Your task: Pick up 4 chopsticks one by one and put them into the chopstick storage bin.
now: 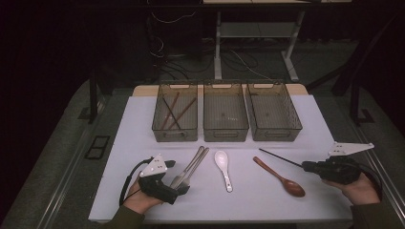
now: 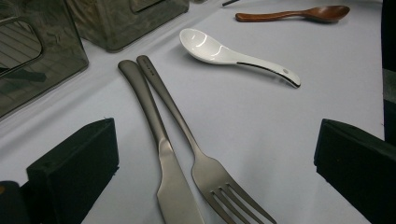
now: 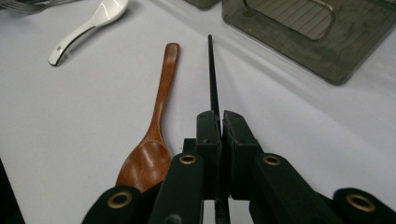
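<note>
While right tongs [image 3: 219,122] clamp black chopstick [image 3: 213,77], left tongs [image 2: 212,163] wide open w/ knife [image 2: 156,140], fork [image 2: 196,154] between.

dim overhead light, dark surroundings, soft shadows

Matt brushed-metal knife [image 2: 163,154] and fork [image 2: 205,163]; glossy white ceramic-looking spoon [image 2: 233,53]; smooth polished wooden spoon [image 3: 152,140]; smoky translucent plastic bins [image 1: 226,112] at upper centre; matt white tabletop [image 1: 267,200]
</note>
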### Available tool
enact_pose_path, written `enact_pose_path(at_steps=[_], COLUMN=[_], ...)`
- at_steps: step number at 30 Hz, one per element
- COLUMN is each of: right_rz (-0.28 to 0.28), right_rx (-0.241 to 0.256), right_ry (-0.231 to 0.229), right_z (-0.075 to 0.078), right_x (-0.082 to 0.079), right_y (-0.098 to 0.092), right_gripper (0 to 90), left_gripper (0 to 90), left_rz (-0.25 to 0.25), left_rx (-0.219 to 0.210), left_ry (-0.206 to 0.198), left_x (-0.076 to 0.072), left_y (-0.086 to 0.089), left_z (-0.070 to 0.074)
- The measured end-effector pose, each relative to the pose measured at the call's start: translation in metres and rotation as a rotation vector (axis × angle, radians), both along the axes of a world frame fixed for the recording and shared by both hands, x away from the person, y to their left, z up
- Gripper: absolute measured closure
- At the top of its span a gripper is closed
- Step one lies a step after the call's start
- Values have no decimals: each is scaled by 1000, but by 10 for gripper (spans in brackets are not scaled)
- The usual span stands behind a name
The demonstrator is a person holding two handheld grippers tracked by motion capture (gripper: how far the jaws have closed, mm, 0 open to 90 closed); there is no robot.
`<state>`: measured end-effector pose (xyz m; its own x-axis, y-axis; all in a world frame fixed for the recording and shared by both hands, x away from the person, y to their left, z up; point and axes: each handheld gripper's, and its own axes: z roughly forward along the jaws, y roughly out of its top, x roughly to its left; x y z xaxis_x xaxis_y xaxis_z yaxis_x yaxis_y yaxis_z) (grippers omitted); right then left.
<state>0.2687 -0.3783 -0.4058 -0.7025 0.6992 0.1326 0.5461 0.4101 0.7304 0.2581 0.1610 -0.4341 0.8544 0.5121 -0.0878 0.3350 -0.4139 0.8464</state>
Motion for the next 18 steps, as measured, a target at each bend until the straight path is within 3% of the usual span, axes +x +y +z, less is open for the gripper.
enact_pose_path(at_steps=[18], right_rz=[47], right_rx=[47], right_ry=[-41], right_z=[15], right_x=[8], right_y=[17], right_gripper=[850], left_gripper=[0], left_rz=[4], left_rx=[-4], left_ry=[2], left_x=[0], left_y=[-1], left_z=[0])
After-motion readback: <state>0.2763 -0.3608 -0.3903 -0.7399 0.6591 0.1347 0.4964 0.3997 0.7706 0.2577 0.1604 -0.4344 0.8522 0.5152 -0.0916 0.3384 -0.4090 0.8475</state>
